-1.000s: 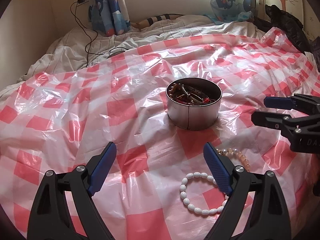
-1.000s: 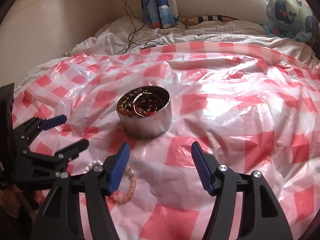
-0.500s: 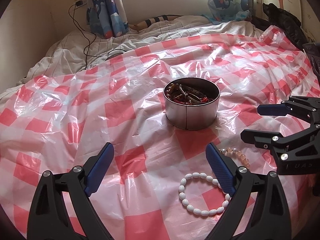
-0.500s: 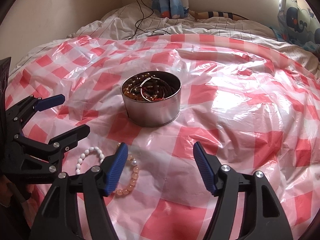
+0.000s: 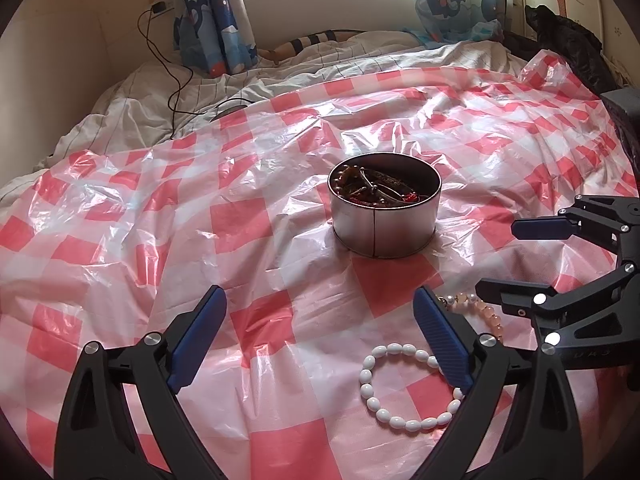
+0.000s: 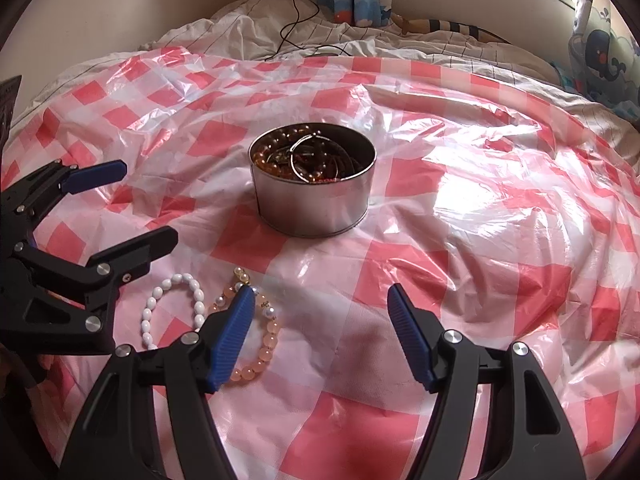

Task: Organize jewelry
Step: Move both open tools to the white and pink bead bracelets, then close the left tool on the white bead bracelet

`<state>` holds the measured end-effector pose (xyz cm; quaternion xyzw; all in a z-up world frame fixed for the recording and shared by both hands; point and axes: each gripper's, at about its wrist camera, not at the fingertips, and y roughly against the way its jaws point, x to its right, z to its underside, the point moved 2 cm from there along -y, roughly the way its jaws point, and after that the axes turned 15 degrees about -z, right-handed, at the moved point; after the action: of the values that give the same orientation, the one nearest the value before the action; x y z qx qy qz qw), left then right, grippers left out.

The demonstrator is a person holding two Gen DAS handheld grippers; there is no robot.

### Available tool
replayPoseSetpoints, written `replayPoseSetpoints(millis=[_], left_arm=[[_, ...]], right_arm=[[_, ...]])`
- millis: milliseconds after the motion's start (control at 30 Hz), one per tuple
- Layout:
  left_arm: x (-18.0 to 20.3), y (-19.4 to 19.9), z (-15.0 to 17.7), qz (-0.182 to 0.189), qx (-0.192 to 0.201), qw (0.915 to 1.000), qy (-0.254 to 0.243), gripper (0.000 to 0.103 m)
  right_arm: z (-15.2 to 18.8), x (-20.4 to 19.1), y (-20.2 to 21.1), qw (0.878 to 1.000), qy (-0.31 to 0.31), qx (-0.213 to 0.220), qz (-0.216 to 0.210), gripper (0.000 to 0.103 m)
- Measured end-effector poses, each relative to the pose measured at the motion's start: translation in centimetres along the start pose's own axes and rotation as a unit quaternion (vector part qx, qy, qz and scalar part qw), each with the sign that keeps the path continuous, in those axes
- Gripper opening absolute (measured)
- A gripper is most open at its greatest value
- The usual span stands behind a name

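A round metal tin (image 5: 384, 236) (image 6: 316, 212) holding several bracelets and bangles stands on the red-and-white checked plastic sheet (image 5: 248, 216). A white bead bracelet (image 5: 404, 426) (image 6: 192, 288) and a peach bead bracelet (image 5: 486, 314) (image 6: 270, 340) lie on the sheet on the near side of the tin. My left gripper (image 5: 320, 300) (image 6: 146, 202) is open wide and empty, its right finger over the white bracelet's edge. My right gripper (image 6: 322, 292) (image 5: 502, 258) is open and empty; its left finger hides part of the peach bracelet.
The sheet covers a bed with rumpled white bedding (image 5: 132, 120) at the far side. A black charger cable (image 5: 176, 76) trails down from a wall socket. Whale-print curtains (image 5: 216, 36) hang at the window. Dark clothing (image 5: 568, 40) lies at the far right.
My right gripper has come lower and closer to the two bracelets, with a slight roll. The left gripper has stayed in place, its jaws a little wider.
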<state>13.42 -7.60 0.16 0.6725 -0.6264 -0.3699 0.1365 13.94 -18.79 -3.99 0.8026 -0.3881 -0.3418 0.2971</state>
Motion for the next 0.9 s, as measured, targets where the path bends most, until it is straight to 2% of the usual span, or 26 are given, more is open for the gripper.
replayPoseSetpoints(millis=[267, 400, 667, 733, 800, 833, 900], left_arm=[[0.0, 0.0, 0.0, 0.001, 0.002, 1.0000, 0.000, 0.091], [-0.2, 0.0, 0.2, 0.002, 0.005, 1.0000, -0.003, 0.092], [-0.2, 0.0, 0.4, 0.003, 0.004, 0.9999, -0.009, 0.093], [-0.5, -0.3, 0.5, 0.032, -0.007, 0.9994, -0.011, 0.093], [-0.9, -0.7, 0.5, 0.082, -0.028, 0.9962, -0.009, 0.093], [-1.5, -1.1, 0.6, 0.111, -0.042, 0.9930, -0.001, 0.093], [-2.7, -1.8, 0.9, 0.150, -0.066, 0.9864, 0.016, 0.093]], right_arm=[[0.4, -0.2, -1.0, 0.999, 0.021, -0.020, 0.029, 0.067], [0.5, -0.2, -1.0, 0.997, 0.039, -0.026, 0.064, 0.071], [0.3, 1.4, 0.0, 0.995, 0.024, -0.021, 0.096, 0.072], [0.3, 1.8, 0.2, 0.995, 0.020, -0.020, 0.100, 0.071], [0.1, 2.3, 0.8, 0.996, 0.012, -0.011, 0.088, 0.071], [0.0, 2.5, 1.0, 0.997, 0.005, -0.006, 0.072, 0.071], [-0.3, 2.9, 2.0, 1.000, -0.019, 0.013, 0.008, 0.071]])
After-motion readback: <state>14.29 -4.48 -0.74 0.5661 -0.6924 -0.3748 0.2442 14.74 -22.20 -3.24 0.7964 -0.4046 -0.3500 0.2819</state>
